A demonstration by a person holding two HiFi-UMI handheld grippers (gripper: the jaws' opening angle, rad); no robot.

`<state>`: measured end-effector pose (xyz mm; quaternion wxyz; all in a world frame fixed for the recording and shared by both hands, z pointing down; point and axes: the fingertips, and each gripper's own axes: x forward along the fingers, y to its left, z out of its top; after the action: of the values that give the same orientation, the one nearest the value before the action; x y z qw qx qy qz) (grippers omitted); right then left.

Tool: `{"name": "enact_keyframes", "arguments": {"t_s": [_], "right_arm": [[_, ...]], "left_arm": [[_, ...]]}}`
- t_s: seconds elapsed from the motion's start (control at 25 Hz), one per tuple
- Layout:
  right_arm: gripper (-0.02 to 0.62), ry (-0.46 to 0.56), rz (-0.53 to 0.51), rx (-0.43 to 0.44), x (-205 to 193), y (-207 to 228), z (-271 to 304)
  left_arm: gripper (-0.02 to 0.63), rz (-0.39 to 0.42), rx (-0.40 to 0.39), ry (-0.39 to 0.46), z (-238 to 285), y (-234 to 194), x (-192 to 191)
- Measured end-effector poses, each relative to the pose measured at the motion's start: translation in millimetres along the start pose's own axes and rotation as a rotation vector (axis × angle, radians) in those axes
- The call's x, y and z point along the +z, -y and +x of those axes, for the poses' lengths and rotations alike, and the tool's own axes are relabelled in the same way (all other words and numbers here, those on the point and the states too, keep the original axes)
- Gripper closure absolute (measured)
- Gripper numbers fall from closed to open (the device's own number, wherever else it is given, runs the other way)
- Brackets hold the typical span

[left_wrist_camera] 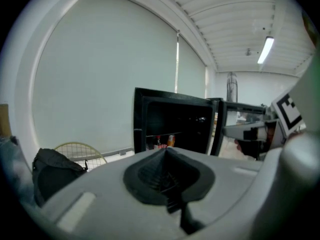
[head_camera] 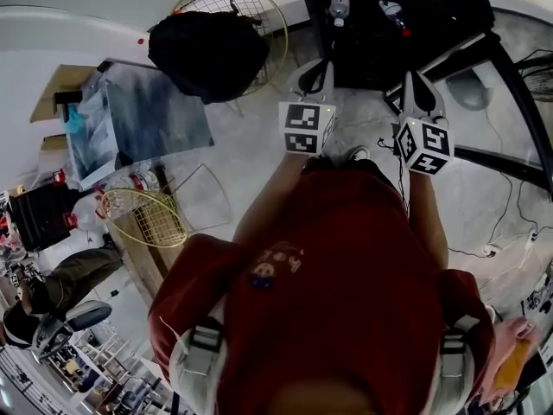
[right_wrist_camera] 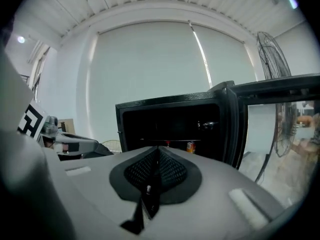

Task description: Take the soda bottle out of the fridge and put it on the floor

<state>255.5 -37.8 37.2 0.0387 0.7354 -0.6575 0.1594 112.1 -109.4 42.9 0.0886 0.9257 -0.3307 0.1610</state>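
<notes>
Both arms reach straight forward from the person's red shirt [head_camera: 346, 258], side by side above the floor [head_camera: 251, 150]. Each hand holds its gripper tilted slightly downward toward the open fridge [head_camera: 432, 3]. In the head view, the left gripper [head_camera: 316, 74] and the right gripper [head_camera: 420, 89] are both short of the fridge opening, with their marker cubes facing the camera. That view does not show the contents of the shelf clearly. The left gripper view shows this gripper's fingers [left_wrist_camera: 150, 173] closed together with nothing between them. The right gripper view shows the same for its fingers [right_wrist_camera: 171, 173]. In the left gripper view the soda bottle [left_wrist_camera: 158, 142] is on the fridge shelf [left_wrist_camera: 165, 134], just beside an orange can [left_wrist_camera: 171, 140]. The bottle stands upright with its long axis vertical and its red cap on top. The right gripper view shows the can, but beside it only a red spot too small to identify. It also shows the fridge door [right_wrist_camera: 250, 124] swung open at the right.
</notes>
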Motion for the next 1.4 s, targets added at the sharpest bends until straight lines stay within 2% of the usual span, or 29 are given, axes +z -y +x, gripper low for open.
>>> {"name": "enact_keyframes", "arguments": {"t_s": [0.36,1.0,1.2,1.4], "right_arm": [[0.595,-0.03,-0.01,-0.029,-6.1,-16.6,6.5],[0.586,-0.015,-0.004,-0.043,-12.1,-26.8,4.1],[0.493,-0.03,-0.008,-0.029,-18.0,-34.1,4.1],[0.422,-0.004,-0.01,-0.048,-19.4,-36.6,1.6]], "left_arm": [[0.606,0.013,-0.033,-0.002,-2.0,-15.0,2.9],[0.606,0.014,-0.062,0.01,-11.7,-16.1,4.2],[0.606,0.011,-0.063,0.004,-16.6,-16.5,-2.5],[0.606,0.009,-0.068,0.003,-19.7,-17.5,-8.3]]}}
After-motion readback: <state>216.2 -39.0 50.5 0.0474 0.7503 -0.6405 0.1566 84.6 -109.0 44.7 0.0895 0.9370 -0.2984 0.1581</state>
